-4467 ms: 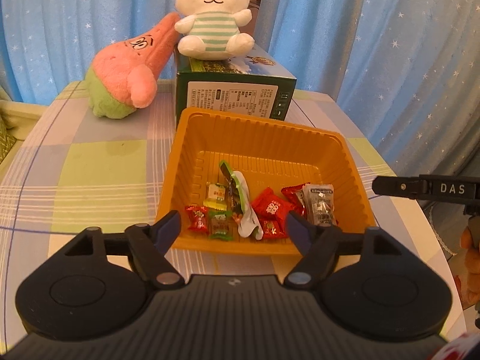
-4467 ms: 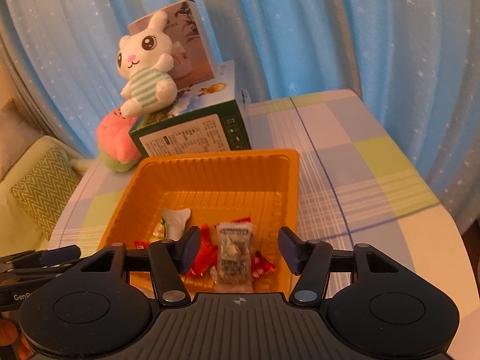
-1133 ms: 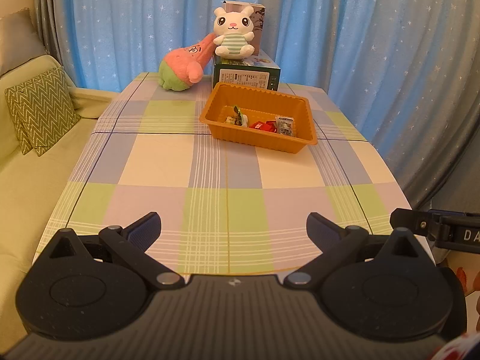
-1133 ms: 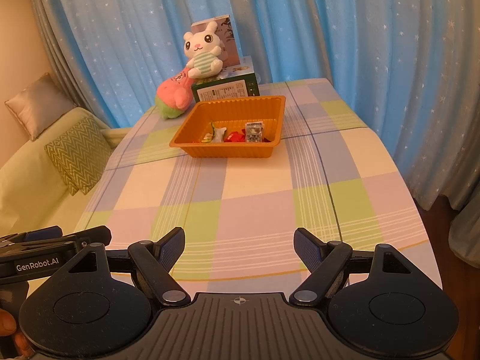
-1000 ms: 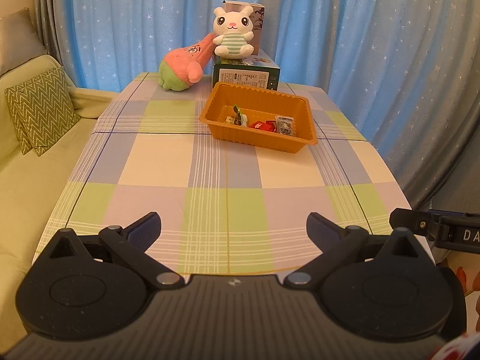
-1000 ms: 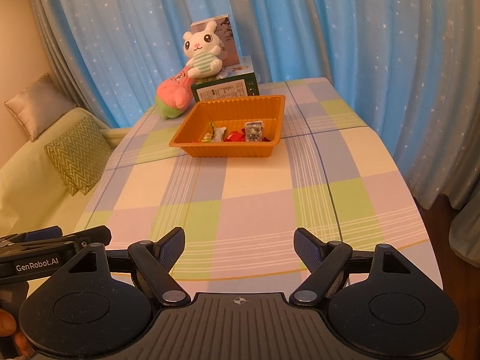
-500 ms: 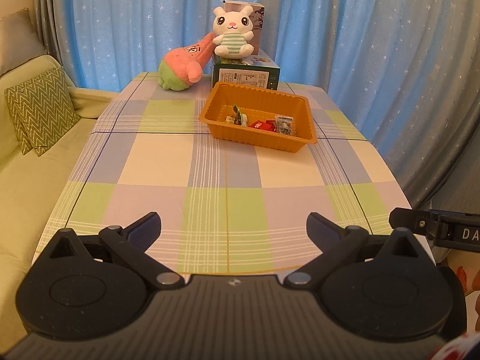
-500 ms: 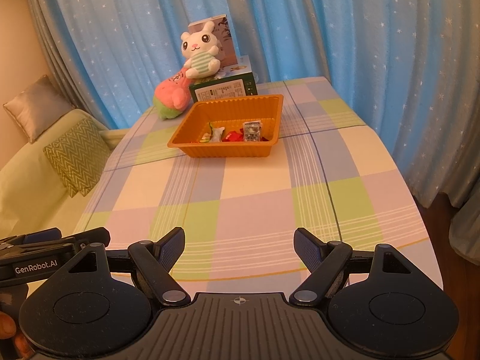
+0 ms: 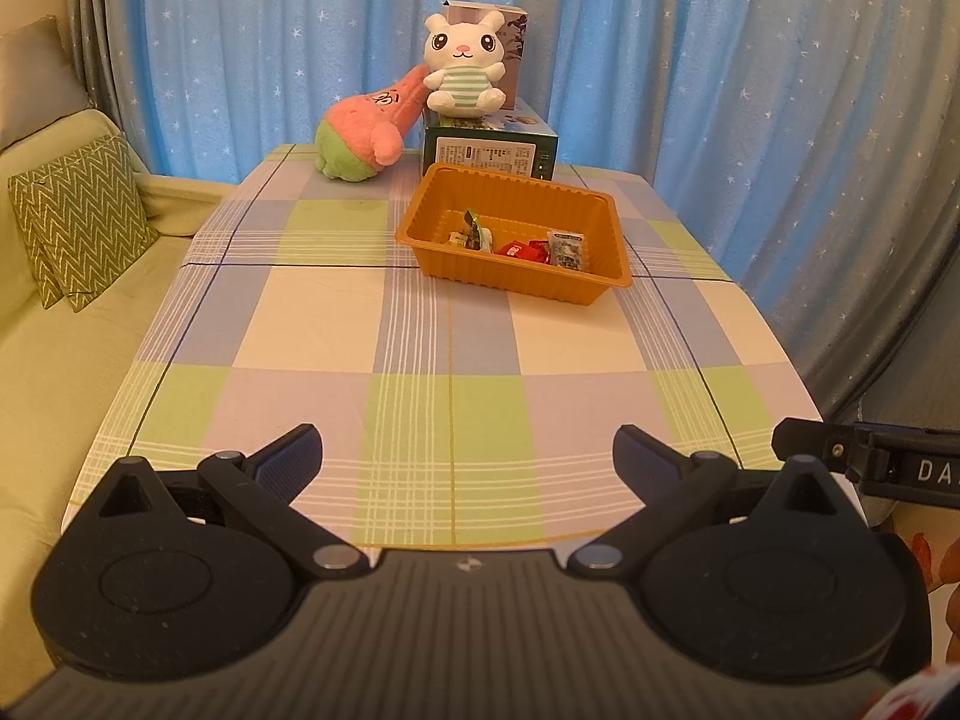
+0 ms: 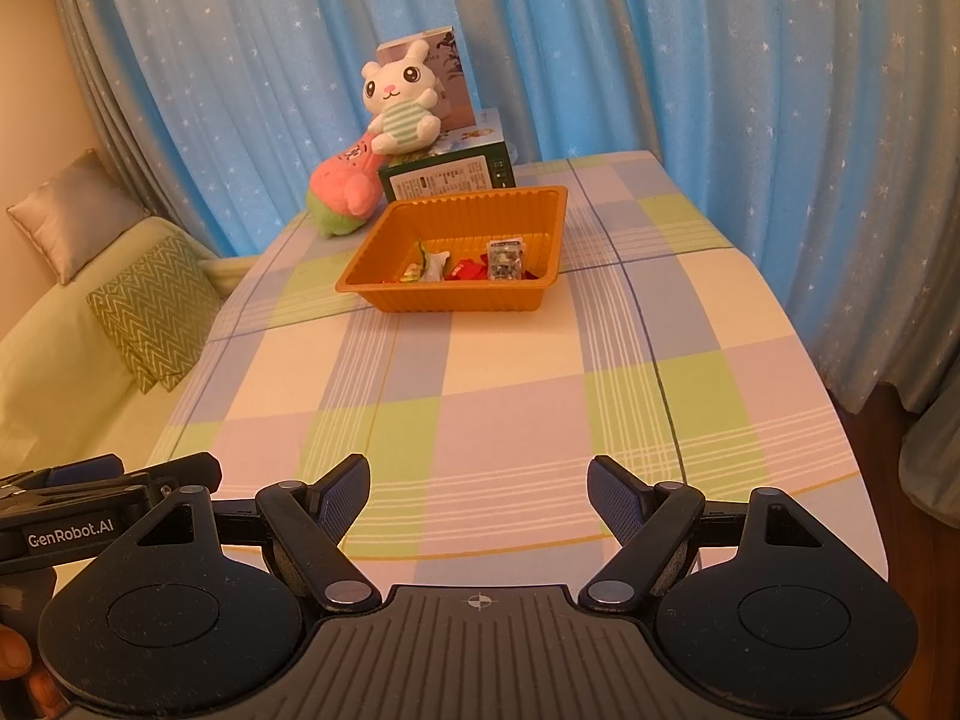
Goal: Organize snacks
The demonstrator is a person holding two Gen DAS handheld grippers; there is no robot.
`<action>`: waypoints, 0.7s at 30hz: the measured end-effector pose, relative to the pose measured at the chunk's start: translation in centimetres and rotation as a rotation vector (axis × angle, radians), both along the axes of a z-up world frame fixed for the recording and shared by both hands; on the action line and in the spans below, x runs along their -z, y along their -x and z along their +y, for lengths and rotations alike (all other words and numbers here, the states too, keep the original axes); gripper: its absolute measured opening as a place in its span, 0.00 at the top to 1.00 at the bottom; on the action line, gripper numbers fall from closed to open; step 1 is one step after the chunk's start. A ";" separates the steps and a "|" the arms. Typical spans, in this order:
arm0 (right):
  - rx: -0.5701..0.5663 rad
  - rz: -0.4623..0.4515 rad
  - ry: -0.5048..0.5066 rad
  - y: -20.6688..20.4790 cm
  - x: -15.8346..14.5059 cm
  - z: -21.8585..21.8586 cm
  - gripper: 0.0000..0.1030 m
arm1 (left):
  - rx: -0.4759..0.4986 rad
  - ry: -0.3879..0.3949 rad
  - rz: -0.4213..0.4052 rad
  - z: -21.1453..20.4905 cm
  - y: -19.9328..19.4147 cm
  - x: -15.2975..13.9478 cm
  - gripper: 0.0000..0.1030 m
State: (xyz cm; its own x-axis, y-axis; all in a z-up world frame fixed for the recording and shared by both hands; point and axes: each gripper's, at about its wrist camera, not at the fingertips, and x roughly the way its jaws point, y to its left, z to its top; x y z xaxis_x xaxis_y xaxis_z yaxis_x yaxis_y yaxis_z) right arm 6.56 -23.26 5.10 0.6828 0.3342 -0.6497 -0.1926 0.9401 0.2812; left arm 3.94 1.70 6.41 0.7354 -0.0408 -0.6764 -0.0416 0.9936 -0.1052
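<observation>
An orange tray (image 9: 522, 285) (image 10: 456, 297) stands far back on the checked table (image 9: 420, 324) (image 10: 516, 384). Several wrapped snacks (image 9: 522, 249) (image 10: 474, 267) lie inside it, red, green and silvery. My left gripper (image 9: 467, 453) hangs open over the table's near edge, far from the tray, nothing between its fingers. My right gripper (image 10: 478, 489) is likewise open and empty at the near edge. Each gripper's body shows at the side of the other's view.
Behind the tray a green box (image 9: 489, 147) (image 10: 450, 174) carries a white rabbit plush (image 9: 463, 63) (image 10: 399, 105). A pink star plush (image 9: 366, 129) (image 10: 345, 186) leans beside it. Blue curtains hang behind. A sofa with a zigzag cushion (image 9: 78, 219) (image 10: 153, 312) borders the left.
Since 4.5 s ago both grippers have pulled back from over the tray to the table's near edge. Over the last second nothing has visibly moved.
</observation>
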 end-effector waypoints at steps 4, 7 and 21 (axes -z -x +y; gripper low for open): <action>0.002 -0.001 -0.001 0.1 0.1 0.1 0.23 | 0.001 -0.001 0.000 0.0 0.0 0.0 0.00; 0.002 0.000 -0.001 0.1 0.1 0.1 0.23 | 0.000 0.000 0.000 0.0 0.0 0.0 0.00; 0.006 0.003 -0.004 0.3 0.5 0.2 0.23 | 0.000 -0.001 0.000 -0.1 0.0 0.1 0.00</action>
